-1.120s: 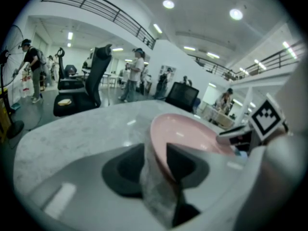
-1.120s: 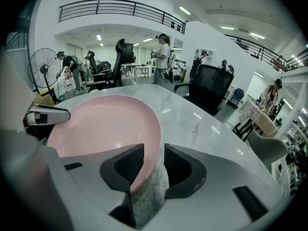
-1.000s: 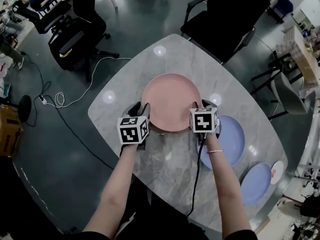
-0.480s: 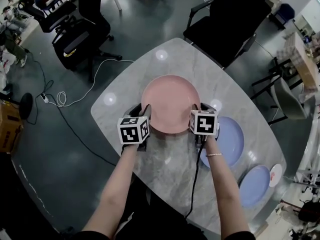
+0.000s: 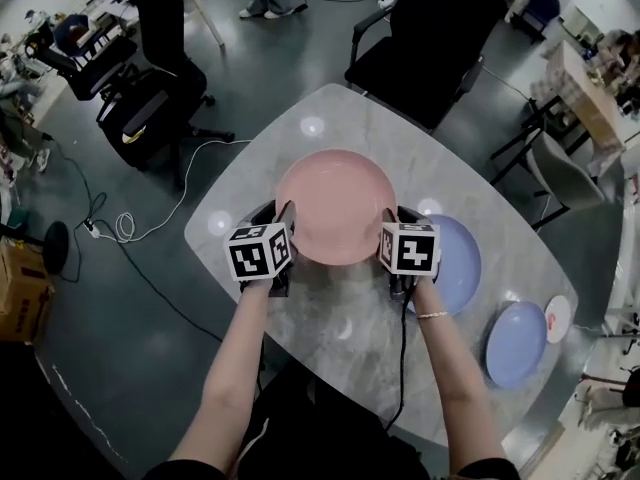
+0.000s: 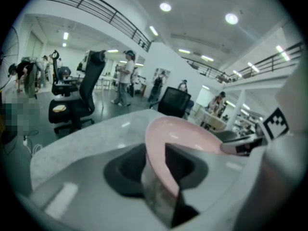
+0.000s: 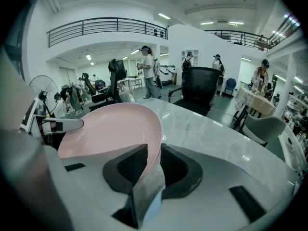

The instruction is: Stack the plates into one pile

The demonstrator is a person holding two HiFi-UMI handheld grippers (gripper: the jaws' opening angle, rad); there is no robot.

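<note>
A pink plate (image 5: 337,206) is held level just above the marble table (image 5: 345,333). My left gripper (image 5: 283,230) grips its left rim and my right gripper (image 5: 392,230) its right rim. Both pairs of jaws have just been closing, with the rim between them, and the pads now press on it. In the left gripper view the pink plate (image 6: 185,134) runs edge-on through the left gripper (image 6: 161,177). In the right gripper view the pink plate (image 7: 108,129) sits between the jaws of the right gripper (image 7: 149,170). A large blue plate (image 5: 456,264) lies right of my right hand.
A smaller blue plate (image 5: 521,343) and a small white dish (image 5: 557,318) lie near the table's right edge. A black office chair (image 5: 425,23) stands beyond the table, another chair (image 5: 150,93) at far left. Cables (image 5: 125,223) lie on the floor.
Both grippers have closed onto the pink plate's rim and risen with it, so the plate now sits a little above the table. The blue plates have not moved.
</note>
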